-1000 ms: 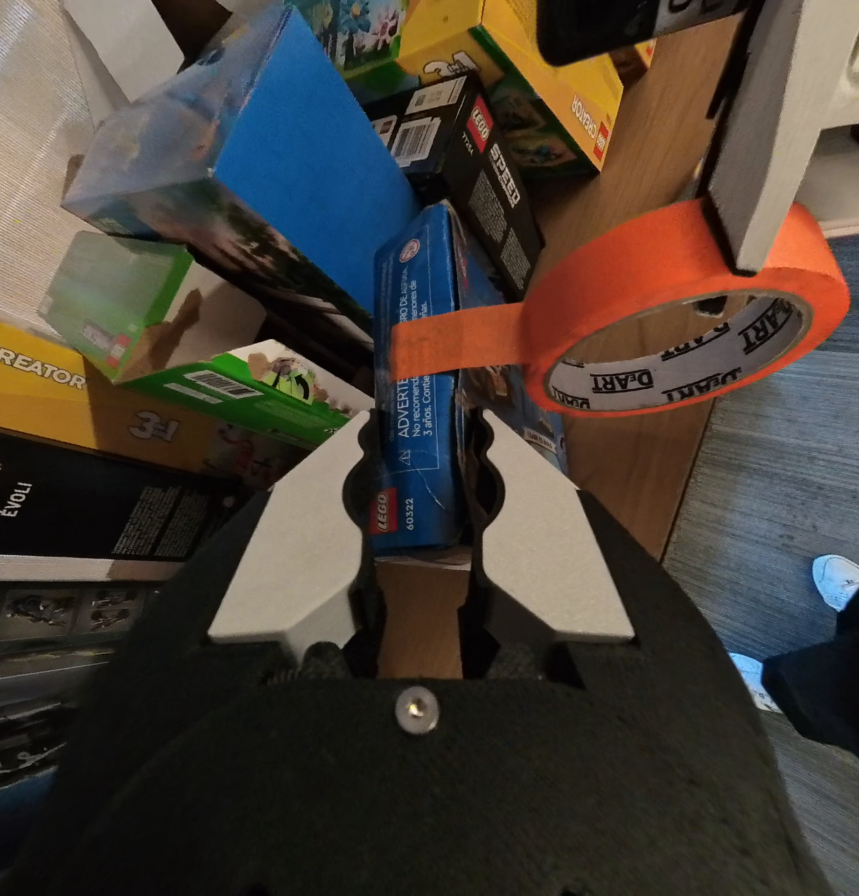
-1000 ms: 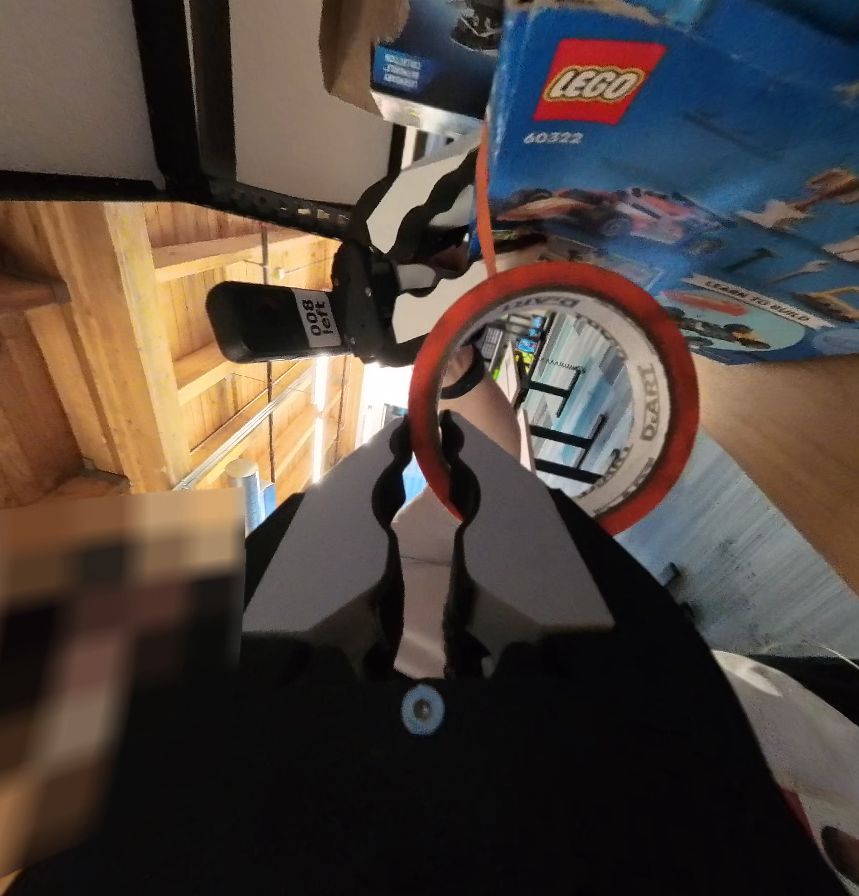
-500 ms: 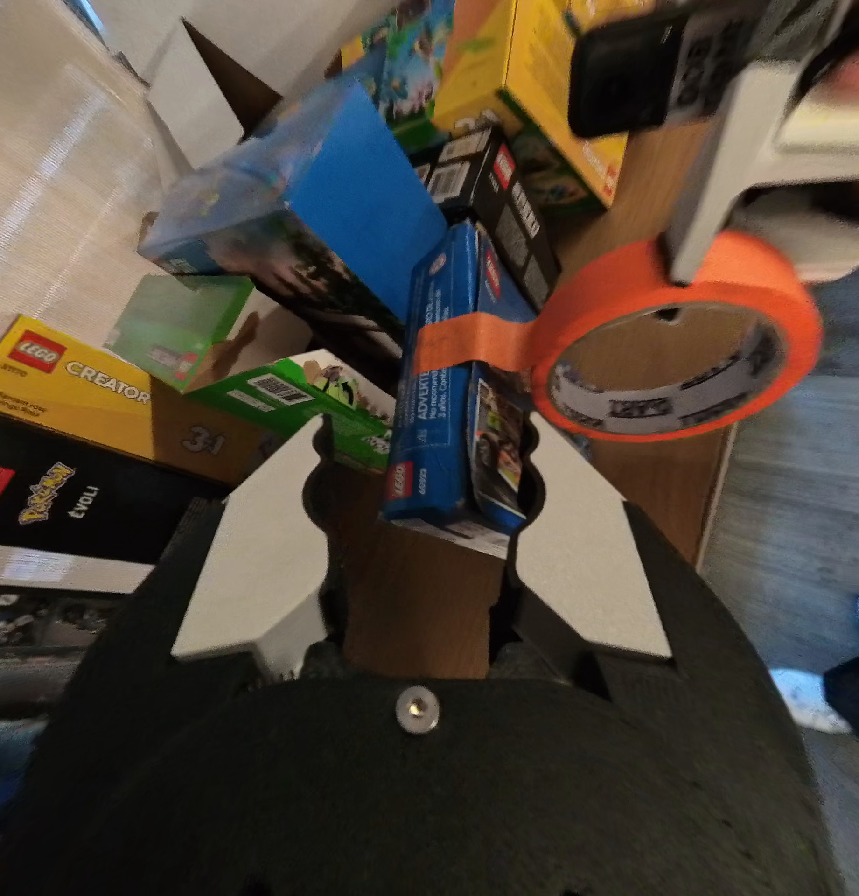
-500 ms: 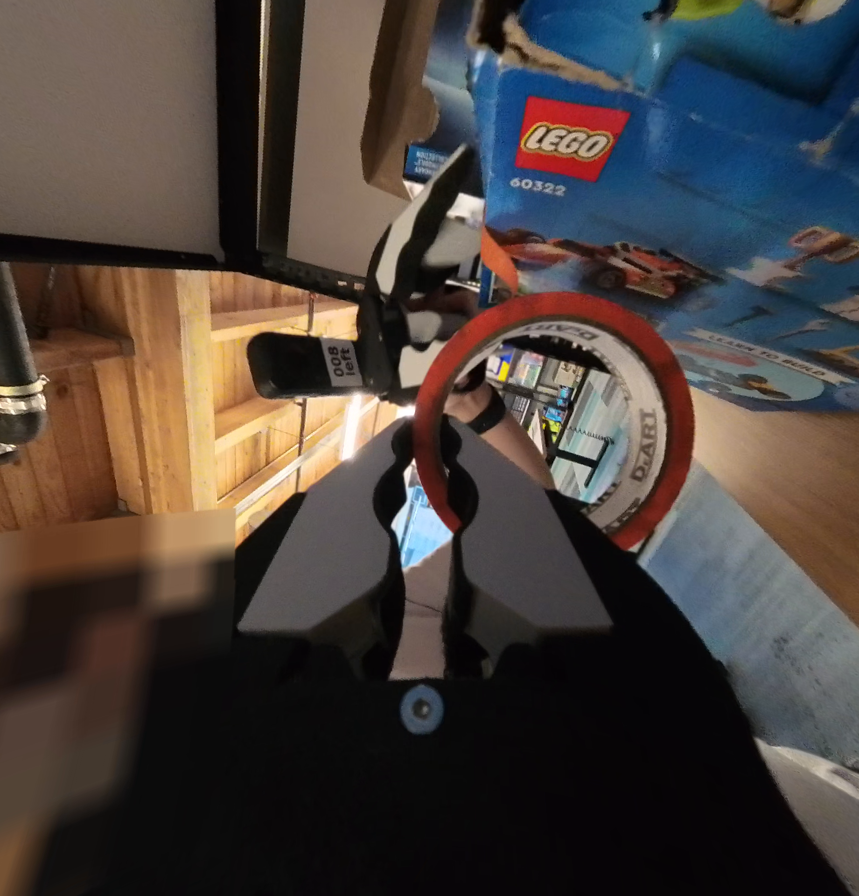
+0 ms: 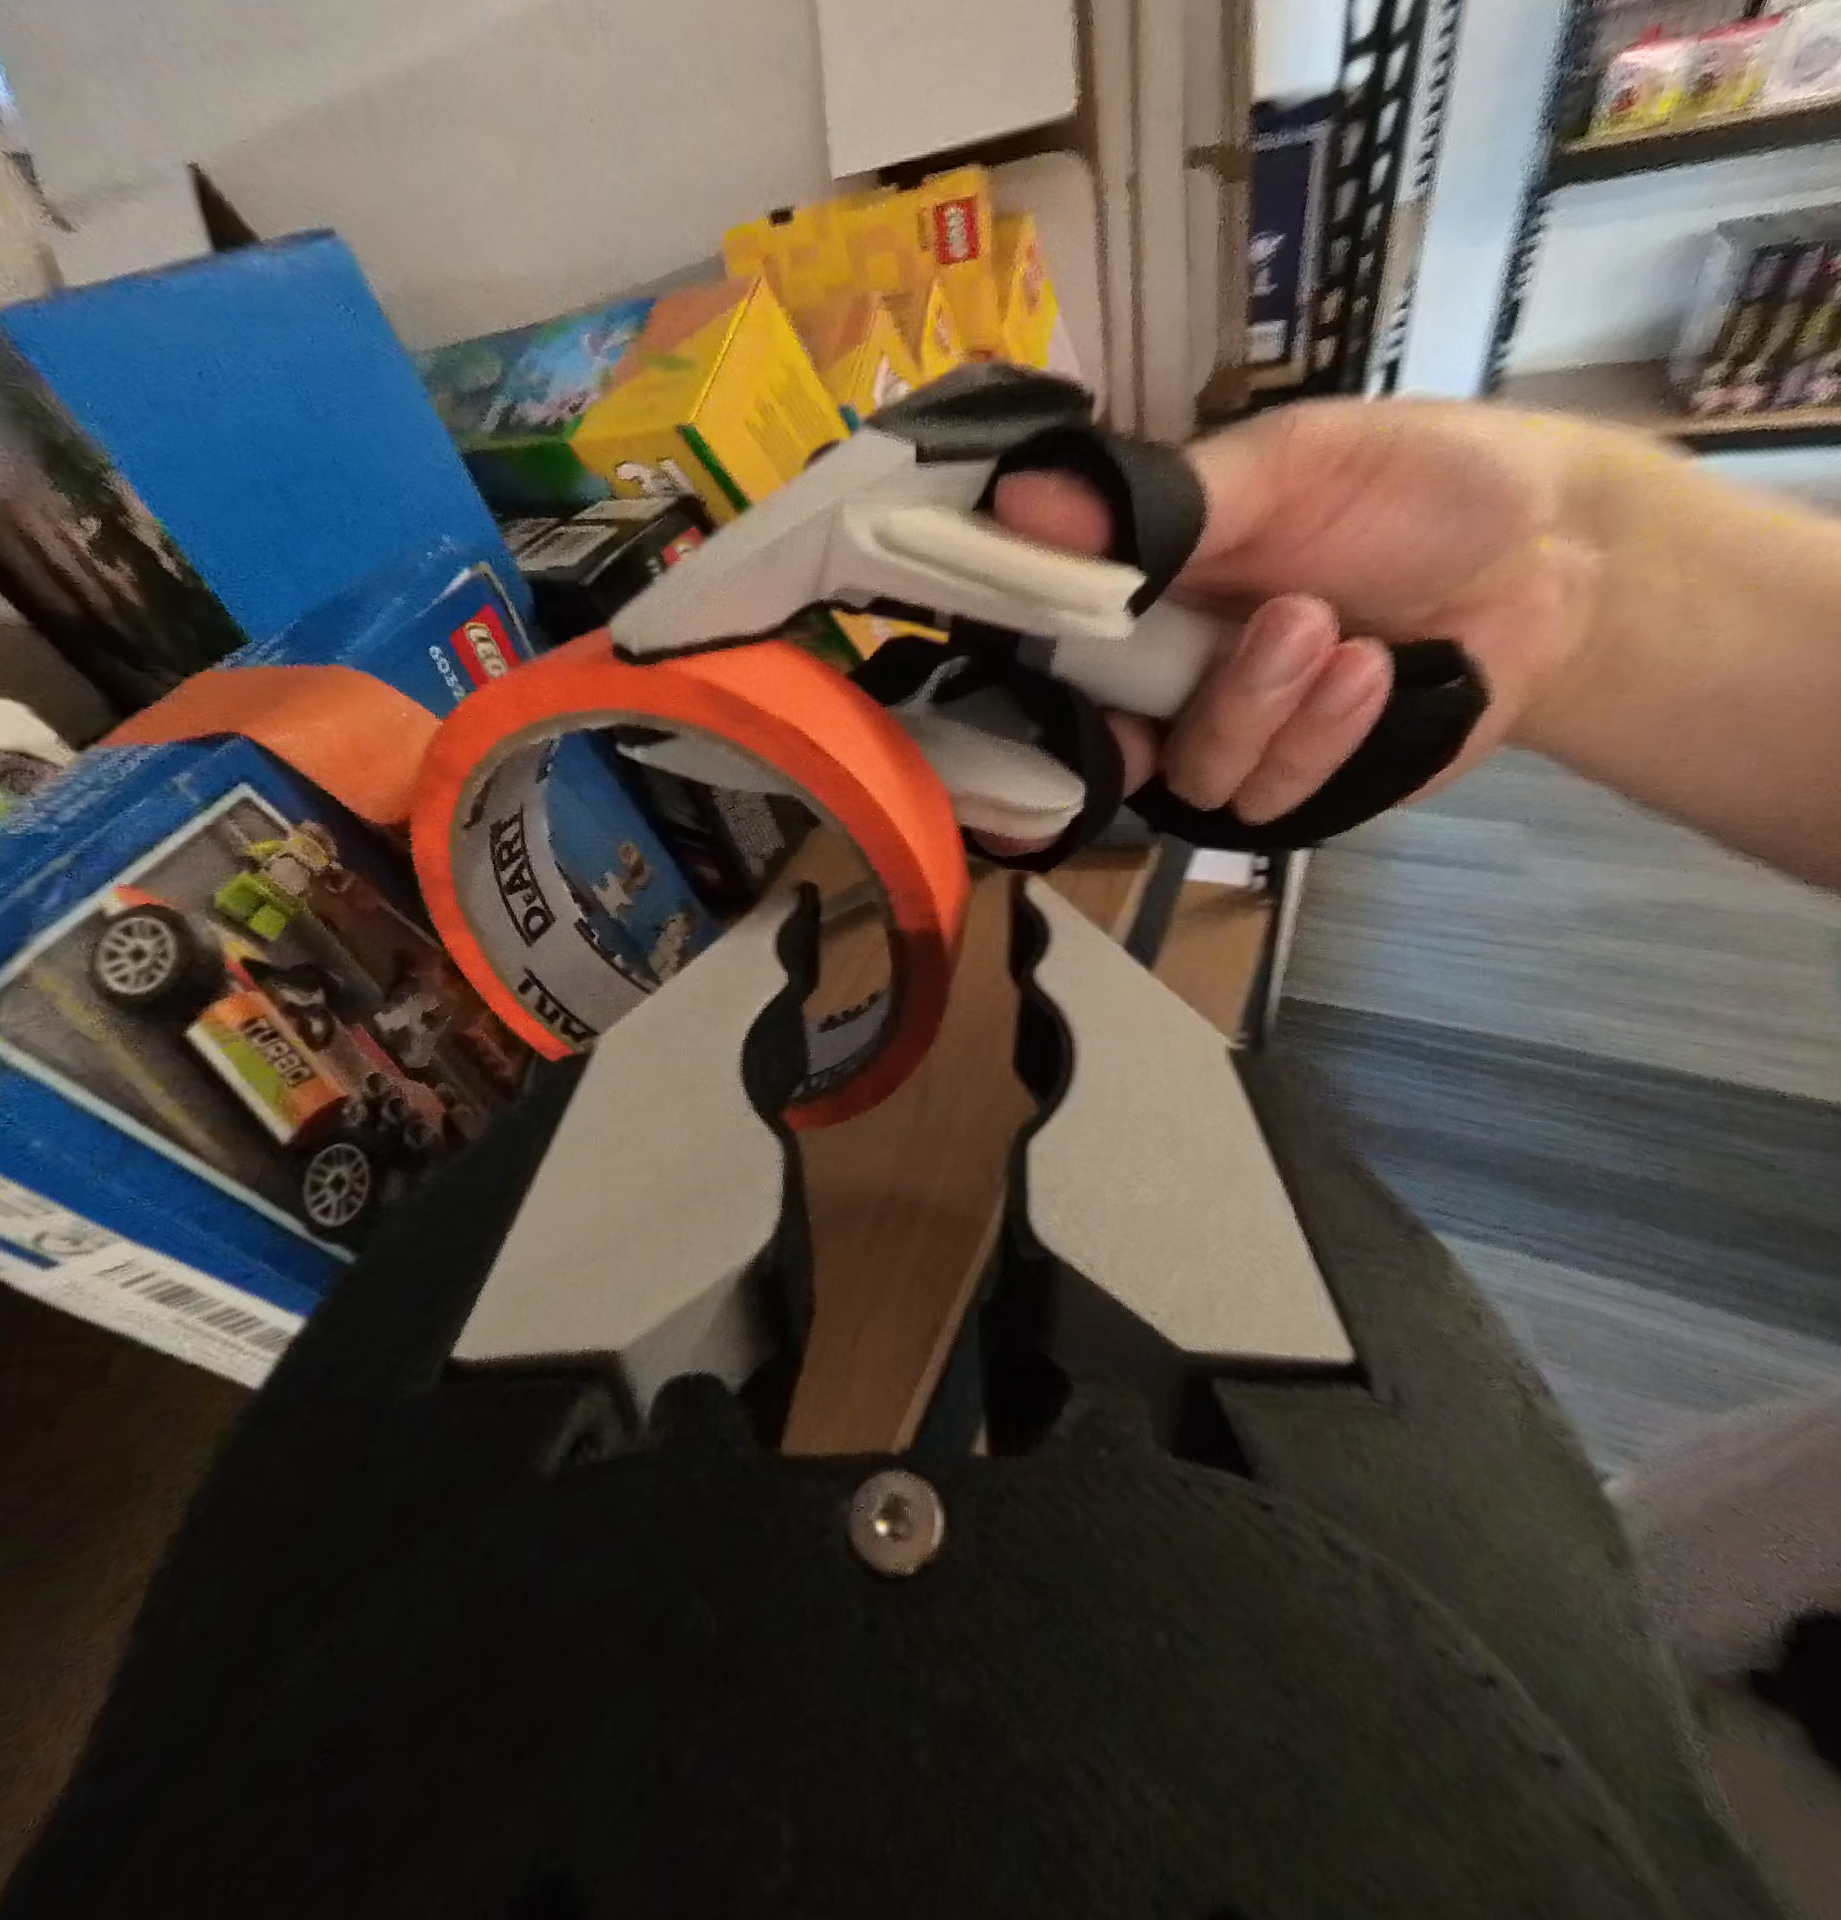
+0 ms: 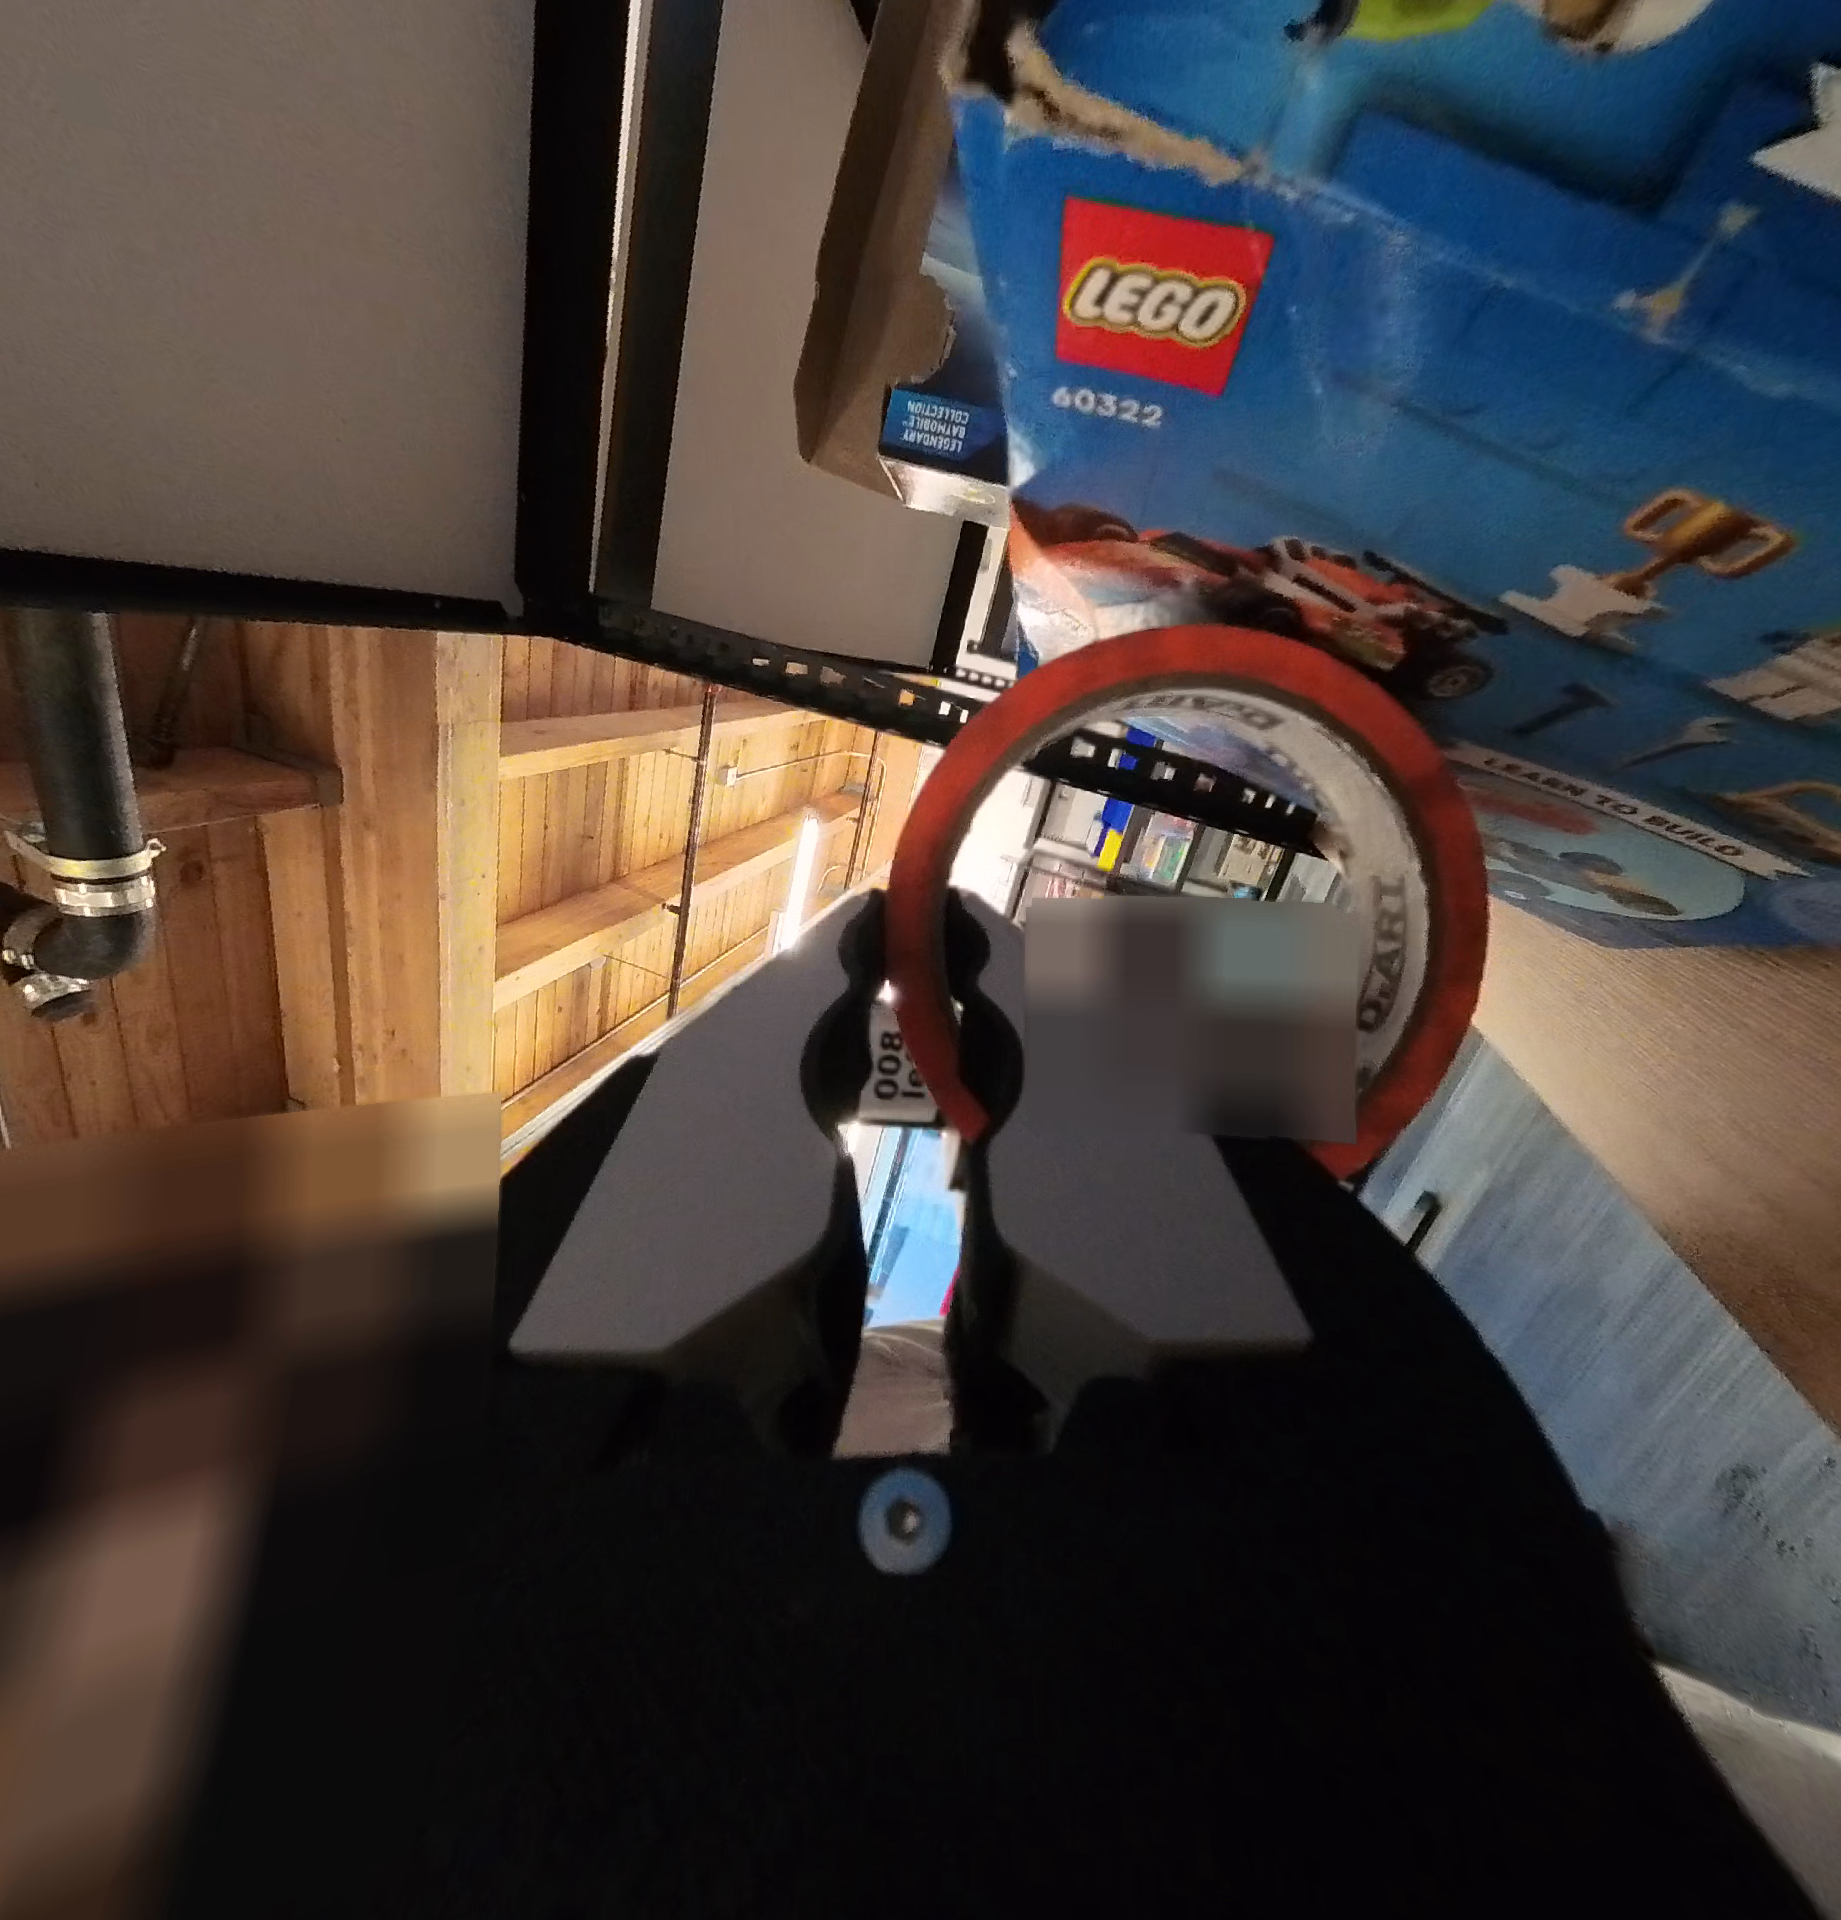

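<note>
My right gripper is shut on the rim of an orange tape roll, one finger inside the ring and one outside. In the left wrist view a hand holds that gripper on the roll. A strip of tape runs from the roll over the top of a blue toy-car box, which also shows in the right wrist view. My left gripper is open and holds nothing. The roll's lower rim lies in the gap between its fingers, and the box is to its left.
Behind the box stand a large blue box, yellow boxes and dark boxes, all on a wooden table. Grey carpet lies to the right, with black shelving beyond.
My left gripper opened and let go of the blue box, then drew back and swung right. The right gripper kept the roll and carried it toward the left gripper's fingers.
</note>
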The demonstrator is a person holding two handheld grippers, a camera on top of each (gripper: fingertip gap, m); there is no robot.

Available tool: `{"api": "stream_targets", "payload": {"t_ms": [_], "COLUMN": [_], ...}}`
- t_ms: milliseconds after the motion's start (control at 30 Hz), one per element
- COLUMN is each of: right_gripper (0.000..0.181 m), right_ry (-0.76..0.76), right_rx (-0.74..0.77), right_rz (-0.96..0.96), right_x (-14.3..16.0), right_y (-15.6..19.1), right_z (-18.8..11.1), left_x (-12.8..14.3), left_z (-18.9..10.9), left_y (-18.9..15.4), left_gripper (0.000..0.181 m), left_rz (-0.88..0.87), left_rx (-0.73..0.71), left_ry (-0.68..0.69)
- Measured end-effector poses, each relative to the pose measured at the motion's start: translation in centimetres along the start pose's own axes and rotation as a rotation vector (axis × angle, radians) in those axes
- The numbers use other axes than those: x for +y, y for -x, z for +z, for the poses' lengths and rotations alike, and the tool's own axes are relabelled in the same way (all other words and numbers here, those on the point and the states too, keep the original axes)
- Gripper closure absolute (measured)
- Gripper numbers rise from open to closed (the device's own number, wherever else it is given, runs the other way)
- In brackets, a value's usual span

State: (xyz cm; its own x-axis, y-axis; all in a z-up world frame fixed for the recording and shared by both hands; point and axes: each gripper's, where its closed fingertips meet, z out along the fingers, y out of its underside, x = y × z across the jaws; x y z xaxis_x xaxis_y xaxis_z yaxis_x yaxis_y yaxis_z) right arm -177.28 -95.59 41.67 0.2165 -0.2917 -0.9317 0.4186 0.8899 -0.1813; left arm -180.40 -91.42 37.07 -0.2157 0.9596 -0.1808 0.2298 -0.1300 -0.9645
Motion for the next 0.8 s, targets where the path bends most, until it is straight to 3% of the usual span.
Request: {"api": "stream_targets", "payload": {"t_ms": [67,233,333,500,633,733,800], "right_gripper": [0.175,0.166,0.149,0.146,0.149,0.154,0.154], "right_ry": [0.019,0.148,0.264,0.365,0.428,0.463,0.496], "right_rx": [0.000,0.039,0.123,0.193,0.349,0.699,0.853], "right_rz": [0.011,-0.113,-0.285,-0.590,-0.846,-1.063,-1.142], "right_x": [-0.1,0.8,1.3,1.0,1.5,0.1,-0.3], "right_y": [0.0,0.4,0.4,1.9,1.4,-2.0,-3.3], "right_z": [-0.1,-0.8,-1.9,-4.6,-9.9,-16.4,-19.9], "left_x": [0.7,0.3,0.6,-0.2,-0.6,-0.5,-0.4], "left_z": [1.2,1.6,1.2,0.1,-0.5,-0.7,-0.8], "left_y": [0.0,-1.2,-1.5,-1.9,-2.3,-2.6,-2.6], "left_gripper": [0.171,0.174,0.173,0.174,0.174,0.173,0.173], "left_rz": [0.058,-0.002,-0.052,-0.091,-0.093,-0.085,-0.081], "left_rx": [-0.029,0.013,0.043,0.110,0.168,0.194,0.199], "left_ry": [0.006,-0.033,-0.025,-0.082,-0.108,-0.093,-0.085]}}
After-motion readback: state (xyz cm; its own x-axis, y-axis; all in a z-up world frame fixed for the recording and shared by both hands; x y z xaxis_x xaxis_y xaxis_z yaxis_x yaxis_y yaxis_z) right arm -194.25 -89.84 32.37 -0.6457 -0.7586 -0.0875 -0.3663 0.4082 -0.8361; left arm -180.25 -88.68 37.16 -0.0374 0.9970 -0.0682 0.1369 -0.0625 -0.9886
